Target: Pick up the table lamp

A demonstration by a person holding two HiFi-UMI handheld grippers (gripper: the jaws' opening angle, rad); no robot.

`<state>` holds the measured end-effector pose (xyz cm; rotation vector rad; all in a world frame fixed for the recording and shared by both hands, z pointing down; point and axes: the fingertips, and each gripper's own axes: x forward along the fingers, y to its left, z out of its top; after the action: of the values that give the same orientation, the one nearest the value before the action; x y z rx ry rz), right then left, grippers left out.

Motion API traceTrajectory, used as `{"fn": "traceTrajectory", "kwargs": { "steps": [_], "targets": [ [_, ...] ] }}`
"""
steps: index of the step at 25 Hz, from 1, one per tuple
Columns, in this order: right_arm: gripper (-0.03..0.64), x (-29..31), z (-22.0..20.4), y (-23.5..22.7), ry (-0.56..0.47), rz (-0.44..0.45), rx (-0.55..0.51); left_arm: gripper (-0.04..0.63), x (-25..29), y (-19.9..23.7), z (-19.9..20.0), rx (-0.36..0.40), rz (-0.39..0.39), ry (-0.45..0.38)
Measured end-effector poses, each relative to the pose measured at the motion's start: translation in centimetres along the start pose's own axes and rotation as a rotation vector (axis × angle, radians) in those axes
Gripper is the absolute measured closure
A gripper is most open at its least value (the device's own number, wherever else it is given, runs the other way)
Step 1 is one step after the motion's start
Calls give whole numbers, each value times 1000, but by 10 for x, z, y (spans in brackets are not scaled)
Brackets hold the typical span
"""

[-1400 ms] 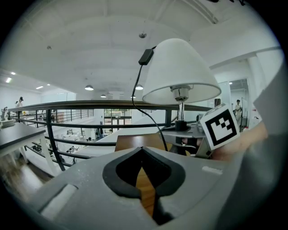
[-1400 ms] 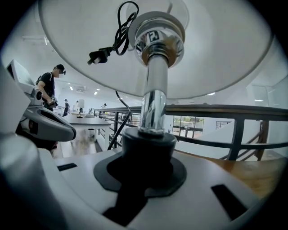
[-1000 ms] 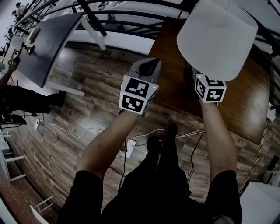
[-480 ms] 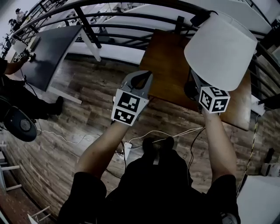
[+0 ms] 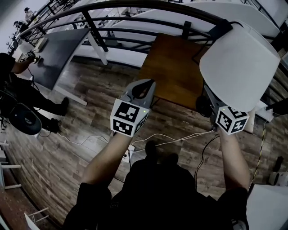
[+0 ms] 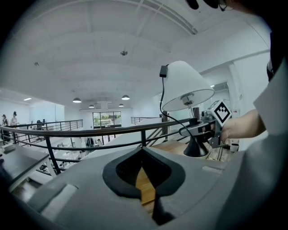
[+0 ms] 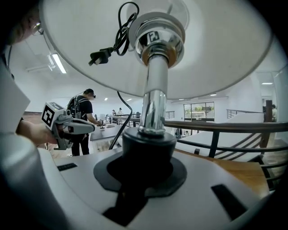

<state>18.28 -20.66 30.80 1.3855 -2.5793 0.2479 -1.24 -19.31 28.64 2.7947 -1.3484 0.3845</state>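
Right gripper (image 7: 148, 155): jaws closed round the black collar at the foot of the lamp (image 7: 152, 103), just under the chrome stem. The grip is low and the shade (image 5: 240, 63) rides high above it, so the load is top-heavy.

Lamp position: upright, over the table's (image 5: 173, 67) near edge, toward its right corner. The base looks clear of the surface, but no view settles the gap.

Left gripper (image 5: 146, 86): jaws together, nothing in them, well apart from the lamp over the floor off the table's near left corner.

Notes for the lift:
- Don't loosen the grip; the collar is smooth and round, so it could turn in the pads.
- Hold the stem vertical. Any tilt lets the shade swing the lamp about the collar.
- The cord (image 7: 104, 54) is bundled up by the socket with the plug dangling. Watch that it doesn't catch the railing (image 5: 135, 9) behind the table's far edge.
- Raise it slowly, straight up.
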Motion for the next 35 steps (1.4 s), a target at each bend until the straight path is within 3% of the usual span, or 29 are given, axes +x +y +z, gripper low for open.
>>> {"fn": "traceTrajectory", "kwargs": {
  "steps": [4,13,23,35],
  "targets": [
    [529,-41,6,2,-19,17,18,589,-12,-17,7,-81,1,2],
    [529,-97,8,-5,-35,-15,16,589,-27,-50,21,-127,0,2],
    [529,-72,20,-5,-35,-27,50,589,-9,-39,24,-125,-62,2],
    [530,-73,14,-14,-13,-41,64,589,-20,-49,29,-117,-63,-14]
  ]
}}
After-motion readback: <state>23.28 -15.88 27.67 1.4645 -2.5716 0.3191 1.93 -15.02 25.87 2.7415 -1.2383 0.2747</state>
